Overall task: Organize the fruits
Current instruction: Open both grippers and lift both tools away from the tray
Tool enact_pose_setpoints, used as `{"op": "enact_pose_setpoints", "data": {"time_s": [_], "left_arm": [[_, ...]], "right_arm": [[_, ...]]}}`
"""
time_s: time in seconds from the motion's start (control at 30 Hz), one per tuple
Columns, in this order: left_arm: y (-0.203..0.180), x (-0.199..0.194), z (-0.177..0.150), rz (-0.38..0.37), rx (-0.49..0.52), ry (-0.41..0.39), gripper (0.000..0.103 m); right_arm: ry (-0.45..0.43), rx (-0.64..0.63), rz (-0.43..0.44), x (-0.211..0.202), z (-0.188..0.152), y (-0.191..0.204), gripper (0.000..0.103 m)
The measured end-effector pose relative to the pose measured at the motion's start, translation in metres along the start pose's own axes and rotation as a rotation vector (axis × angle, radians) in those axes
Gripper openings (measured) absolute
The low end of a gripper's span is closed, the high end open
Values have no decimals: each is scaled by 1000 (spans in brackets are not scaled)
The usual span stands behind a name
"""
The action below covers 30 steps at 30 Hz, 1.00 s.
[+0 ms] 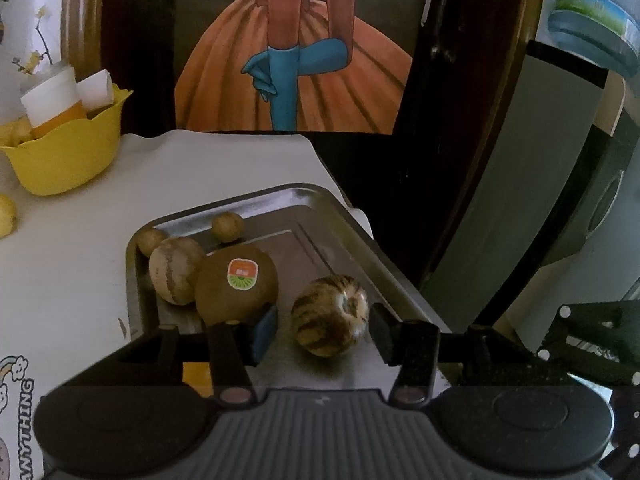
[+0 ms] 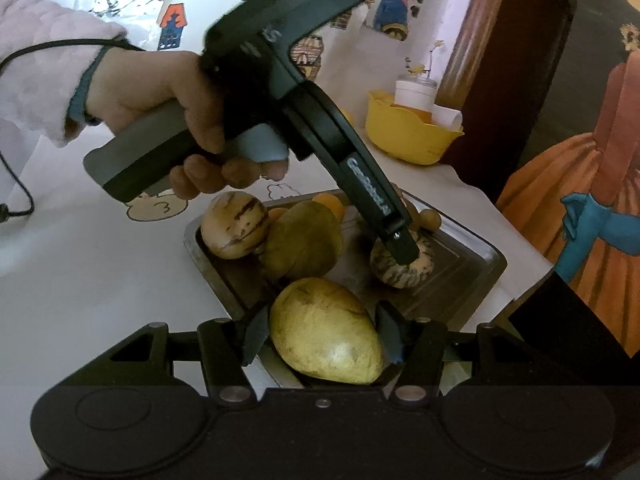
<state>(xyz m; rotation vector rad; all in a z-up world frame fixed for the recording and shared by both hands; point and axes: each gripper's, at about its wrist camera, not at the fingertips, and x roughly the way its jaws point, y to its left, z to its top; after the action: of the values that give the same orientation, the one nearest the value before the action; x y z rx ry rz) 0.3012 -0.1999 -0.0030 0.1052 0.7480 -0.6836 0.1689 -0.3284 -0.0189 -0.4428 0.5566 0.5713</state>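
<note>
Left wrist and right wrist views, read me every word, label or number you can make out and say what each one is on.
"ANYTHING": white printed tablecloth, at its lower left edge.
"3": cartoon drawing on the tablecloth, under the hand.
"S": black body of the left tool.
White lettering on the left tool's black arm: too blurred to read.
Orange and green sticker on the brown kiwi: too small to read.
Water jug label: blurred.

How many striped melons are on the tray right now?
2. One melon sits mid-tray between the left gripper's fingers; the other is at the tray's left end beside the kiwi. More may be hidden.
</note>
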Motion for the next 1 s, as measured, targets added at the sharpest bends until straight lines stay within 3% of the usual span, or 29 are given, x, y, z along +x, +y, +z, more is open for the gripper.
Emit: {"op": "enact_pose_setpoints", "data": {"time_s": [0.5,1.0], "left_arm": [[4,-42,-6,38,-80,-76,66],[17,-104,-42,148,-252,-221,92]], "right_arm": [[-59,172,-35,-4,-5,-1,63],[-149,362,-84,-22,-2,12,79]]}}
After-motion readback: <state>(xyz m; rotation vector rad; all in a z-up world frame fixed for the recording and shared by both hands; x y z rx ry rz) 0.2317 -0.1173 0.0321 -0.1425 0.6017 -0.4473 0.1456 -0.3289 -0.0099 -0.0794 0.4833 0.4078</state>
